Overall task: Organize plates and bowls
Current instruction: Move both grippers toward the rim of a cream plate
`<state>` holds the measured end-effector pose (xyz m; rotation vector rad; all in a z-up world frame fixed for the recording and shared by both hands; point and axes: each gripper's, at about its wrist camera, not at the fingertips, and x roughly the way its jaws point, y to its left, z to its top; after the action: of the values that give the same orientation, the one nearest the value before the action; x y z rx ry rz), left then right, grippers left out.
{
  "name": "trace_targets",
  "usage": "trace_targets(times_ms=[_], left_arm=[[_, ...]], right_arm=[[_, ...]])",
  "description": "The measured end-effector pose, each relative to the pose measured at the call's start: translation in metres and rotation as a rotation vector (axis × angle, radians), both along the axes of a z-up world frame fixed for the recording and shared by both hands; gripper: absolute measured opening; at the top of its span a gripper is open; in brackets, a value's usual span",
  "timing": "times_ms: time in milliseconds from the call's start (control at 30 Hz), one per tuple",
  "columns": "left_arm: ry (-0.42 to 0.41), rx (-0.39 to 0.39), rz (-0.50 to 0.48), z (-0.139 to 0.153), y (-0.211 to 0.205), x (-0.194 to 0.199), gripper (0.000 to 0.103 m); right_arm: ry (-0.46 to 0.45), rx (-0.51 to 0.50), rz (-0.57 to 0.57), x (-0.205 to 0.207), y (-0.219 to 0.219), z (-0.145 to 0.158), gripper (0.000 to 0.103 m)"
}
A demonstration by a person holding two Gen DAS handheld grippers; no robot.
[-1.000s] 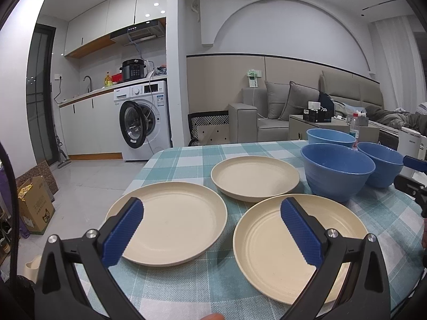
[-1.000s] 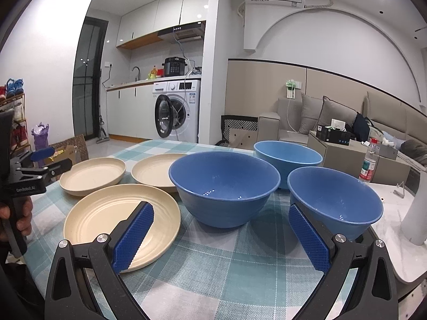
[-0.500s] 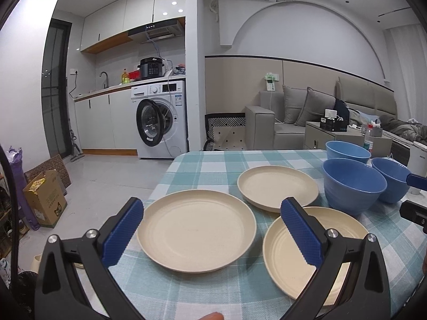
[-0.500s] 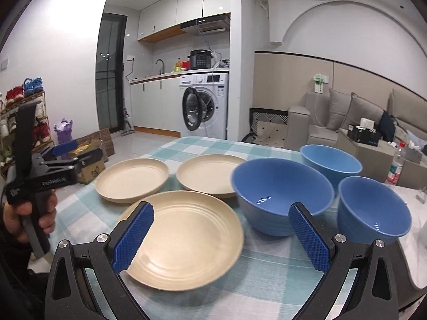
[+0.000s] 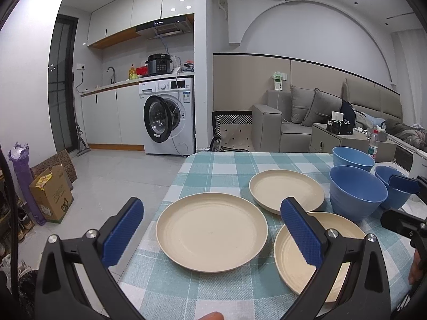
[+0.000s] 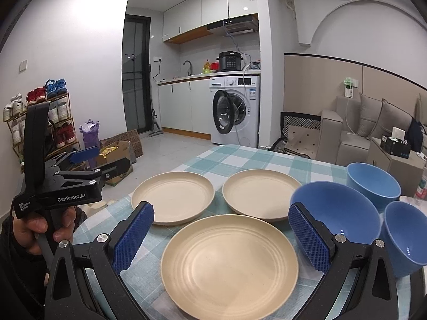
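Three cream plates lie flat on a teal checked tablecloth (image 5: pixel 221 168): a left plate (image 5: pixel 210 230), a far plate (image 5: pixel 287 190) and a near ribbed plate (image 6: pixel 229 258). Three blue bowls stand upright to their right: a front bowl (image 6: pixel 339 213), a far bowl (image 6: pixel 373 182) and a right bowl (image 6: pixel 405 233). My left gripper (image 5: pixel 213 234) is open and empty, above the table's near left edge, with the left plate between its fingers in view. My right gripper (image 6: pixel 221 240) is open and empty, above the near ribbed plate. Nothing is held.
The table's left edge drops to a tiled floor with a cardboard box (image 5: pixel 52 194). A washing machine (image 5: pixel 168 117) and counter stand behind, a grey sofa (image 5: pixel 301 122) at the back right. A shoe rack (image 6: pixel 45 122) stands at the far left.
Both grippers have swung left and pulled back from the table. The plates and bowls have shifted right in each view. Nothing was taken hold of; both jaws stay open.
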<state>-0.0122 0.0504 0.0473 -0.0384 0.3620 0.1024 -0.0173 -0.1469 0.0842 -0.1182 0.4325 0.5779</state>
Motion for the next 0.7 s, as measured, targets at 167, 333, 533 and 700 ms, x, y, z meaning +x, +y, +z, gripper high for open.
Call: trace_targets(times_ms=[167, 333, 533, 700], left_arm=[[0.039, -0.028, 0.023, -0.001, 0.011, 0.009, 0.103], [0.056, -0.033, 0.044, 0.000, 0.023, 0.020, 0.103], [0.100, -0.020, 0.089, -0.013, 0.040, 0.036, 0.103], [0.126, -0.012, 0.112, -0.023, 0.048, 0.042, 0.103]], right_arm=[[0.068, 0.007, 0.015, 0.018, 0.013, 0.000, 0.103], [0.102, -0.014, 0.016, 0.035, 0.027, 0.001, 0.103], [0.160, -0.031, 0.019, 0.062, 0.043, -0.010, 0.102], [0.190, -0.054, 0.032, 0.081, 0.058, -0.019, 0.097]])
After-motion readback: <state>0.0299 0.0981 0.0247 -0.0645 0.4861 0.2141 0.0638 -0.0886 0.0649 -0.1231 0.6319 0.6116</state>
